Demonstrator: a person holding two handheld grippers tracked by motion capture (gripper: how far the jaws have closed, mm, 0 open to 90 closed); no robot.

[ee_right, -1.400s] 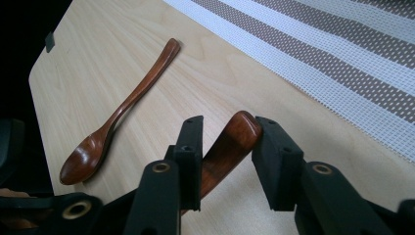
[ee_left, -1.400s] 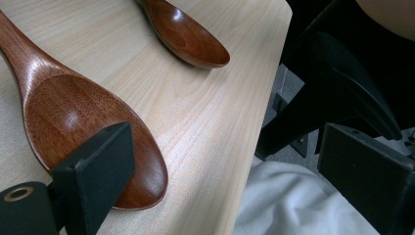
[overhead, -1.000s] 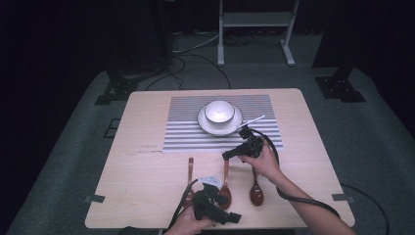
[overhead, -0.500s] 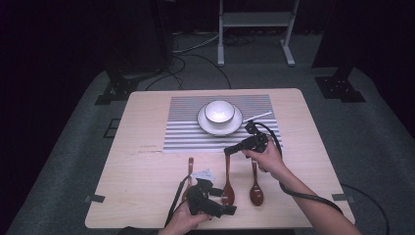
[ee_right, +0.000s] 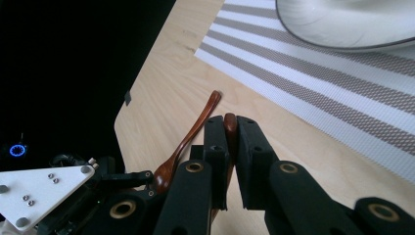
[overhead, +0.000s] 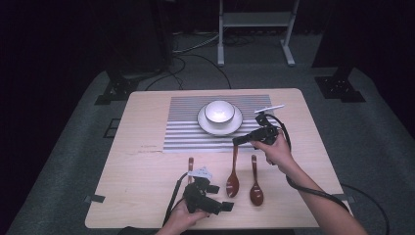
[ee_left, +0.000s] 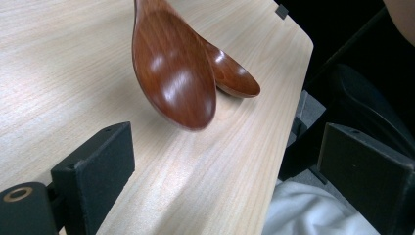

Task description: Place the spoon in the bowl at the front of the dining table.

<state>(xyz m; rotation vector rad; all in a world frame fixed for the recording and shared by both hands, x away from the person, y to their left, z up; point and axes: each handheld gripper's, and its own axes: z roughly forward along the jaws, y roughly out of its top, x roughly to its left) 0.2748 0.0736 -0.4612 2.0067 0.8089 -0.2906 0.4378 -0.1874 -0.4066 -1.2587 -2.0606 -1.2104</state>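
Note:
Three brown wooden spoons lie on the pale table point(overhead: 147, 161), in front of a striped placemat point(overhead: 186, 122). My right gripper point(overhead: 241, 141) point(ee_right: 230, 128) is shut on the handle tip of the middle spoon point(overhead: 233, 176) point(ee_right: 230, 121). The right spoon point(overhead: 255, 185) lies beside it. My left gripper partly covers the left spoon point(overhead: 190, 163) point(ee_right: 188, 139). That left gripper point(overhead: 224, 206) point(ee_left: 220, 171) is open near the front edge and points right at the middle spoon's bowl point(ee_left: 173, 73), with the right spoon's bowl point(ee_left: 235, 76) behind it.
A white bowl point(overhead: 219, 111) sits on a white plate point(overhead: 203, 122) on the placemat, just beyond the right gripper. A thin white stick point(overhead: 269, 108) lies at the placemat's right end. The table's front edge runs right below the left gripper.
The left gripper has shifted a little and turned its jaws toward the spoon bowls. The right gripper stays shut on the middle spoon's handle, moved only slightly.

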